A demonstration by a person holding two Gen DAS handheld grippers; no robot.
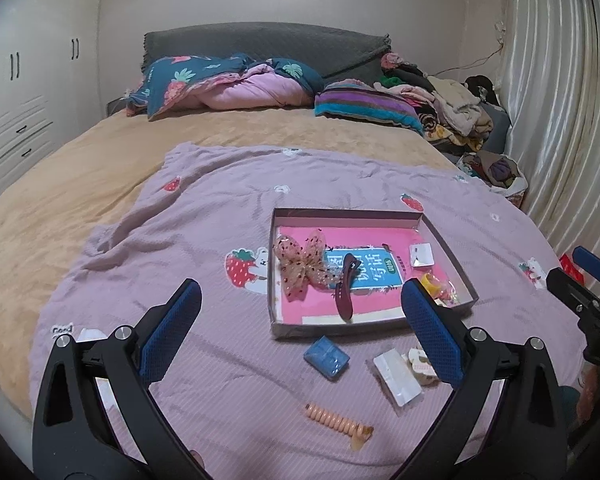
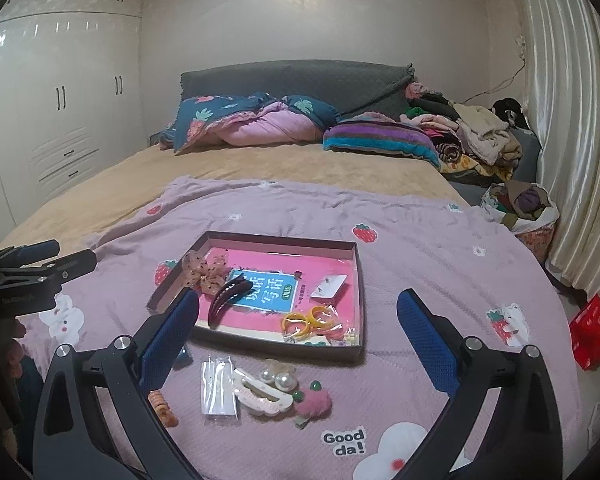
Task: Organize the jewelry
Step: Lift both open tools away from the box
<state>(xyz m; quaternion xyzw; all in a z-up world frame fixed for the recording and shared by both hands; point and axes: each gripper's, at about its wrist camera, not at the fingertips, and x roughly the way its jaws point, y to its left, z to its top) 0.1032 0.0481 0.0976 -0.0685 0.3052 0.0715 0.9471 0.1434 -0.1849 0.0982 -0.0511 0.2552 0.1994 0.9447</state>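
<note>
A shallow cardboard tray point(image 1: 348, 212) lies on the lilac blanket point(image 1: 220, 208). It holds a dotted mesh bow point(image 1: 300, 264), a dark red hair clip point(image 1: 346, 286), a white earring card point(image 1: 421, 255) and yellow rings point(image 1: 430, 282). In front of it lie a blue box point(image 1: 326, 357), a clear packet point(image 1: 396, 380), a cream clip point(image 1: 420, 364) and an orange spiral tie point(image 1: 338, 426). My left gripper point(image 1: 300, 292) hovers open and empty above these. My right gripper point(image 2: 298, 300) is open and empty over the tray's point(image 2: 278, 238) near edge, above a pearl clip point(image 2: 276, 376) and a pink pompom clip point(image 2: 314, 402).
Pillows point(image 2: 256, 124) and a heap of clothes point(image 2: 476, 132) fill the head of the bed. A white wardrobe point(image 2: 60, 112) stands left and a curtain point(image 2: 572, 140) right. A basket point(image 2: 520, 208) and a red bag point(image 2: 592, 332) sit by the bed's right side.
</note>
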